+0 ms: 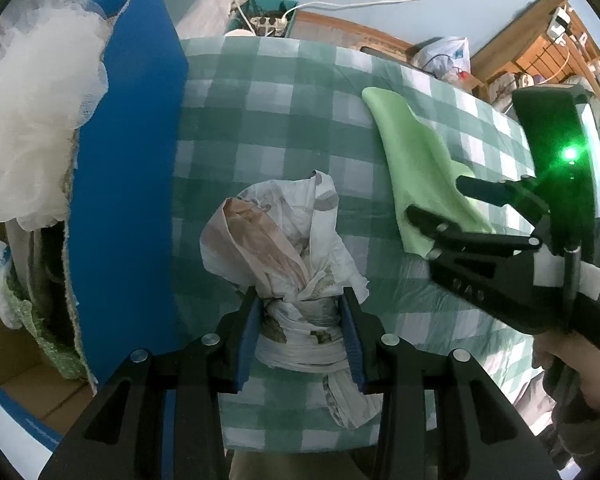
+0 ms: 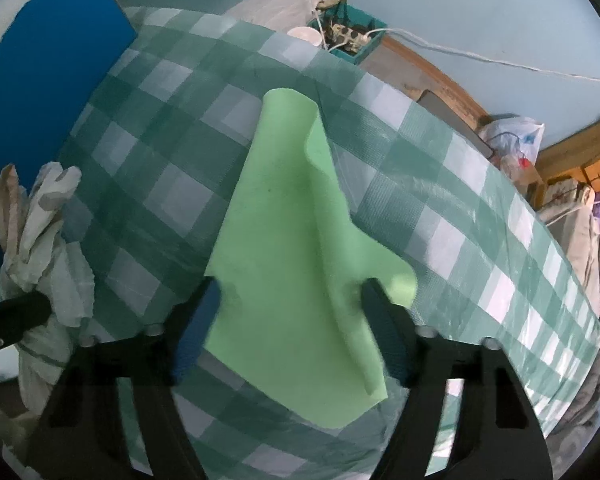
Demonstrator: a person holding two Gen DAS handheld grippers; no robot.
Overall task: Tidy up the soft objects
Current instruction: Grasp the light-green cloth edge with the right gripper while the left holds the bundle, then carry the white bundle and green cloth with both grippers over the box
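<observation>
A knotted white plastic bag (image 1: 284,248) lies on the green checked tablecloth (image 1: 280,120), and my left gripper (image 1: 302,312) is shut on its tied neck, blue pads pressing both sides. The same bag (image 2: 48,240) shows at the left edge of the right wrist view. A light green cloth (image 2: 284,240) lies spread on the table to the right. My right gripper (image 2: 290,292) points down over its near end, one finger on either side, and the cloth is not bunched or lifted between the pads. From the left wrist view, this right gripper (image 1: 434,196) straddles the green cloth (image 1: 416,160).
A blue box (image 1: 128,160) stands at the table's left, holding a white mesh pouf (image 1: 40,112) and green scrubbing pads (image 1: 48,340). At the far side sit a teal basket with a power strip (image 2: 346,36) and a plastic bag (image 2: 512,136). A hand (image 1: 556,360) holds the right gripper.
</observation>
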